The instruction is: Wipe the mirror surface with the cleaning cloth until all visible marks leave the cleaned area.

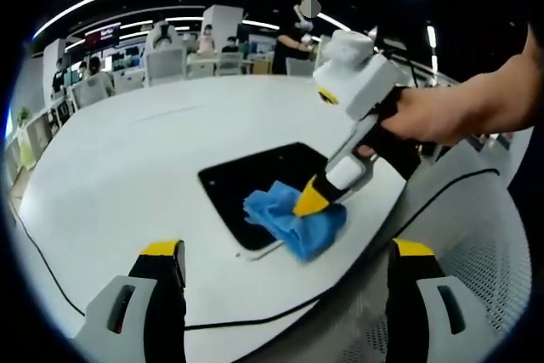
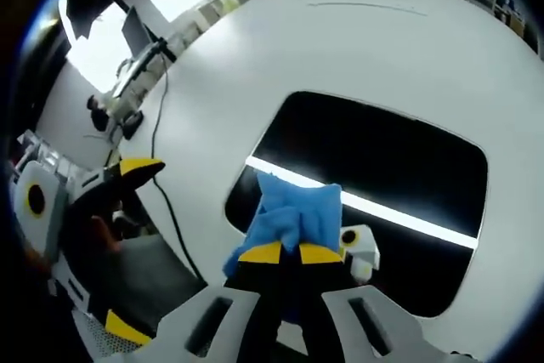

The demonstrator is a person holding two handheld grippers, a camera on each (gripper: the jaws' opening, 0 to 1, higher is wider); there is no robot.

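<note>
A dark rounded-rectangle mirror (image 1: pixel 255 180) (image 2: pixel 382 159) lies flat on the white table (image 1: pixel 127 167) (image 2: pixel 357 40). The blue cleaning cloth (image 1: pixel 289 220) (image 2: pixel 293 210) rests bunched on the mirror's near edge. My right gripper (image 1: pixel 312 201) (image 2: pixel 289 252) is shut on the cloth and presses it onto the glass; a hand holds it from the right in the left gripper view. My left gripper (image 1: pixel 285 261) stands open above the table's near edge, short of the mirror, with nothing between its yellow-tipped fingers (image 1: pixel 161 252). It also appears at the left of the right gripper view (image 2: pixel 127 244).
A black cable (image 1: pixel 255 316) (image 2: pixel 166 184) runs along the table's near edge. Beyond the table stand desks, chairs and several people (image 1: pixel 204 44). A ceiling light reflects as a bright strip on the mirror (image 2: pixel 374 206). White perforated flooring (image 1: pixel 484 269) lies past the table edge.
</note>
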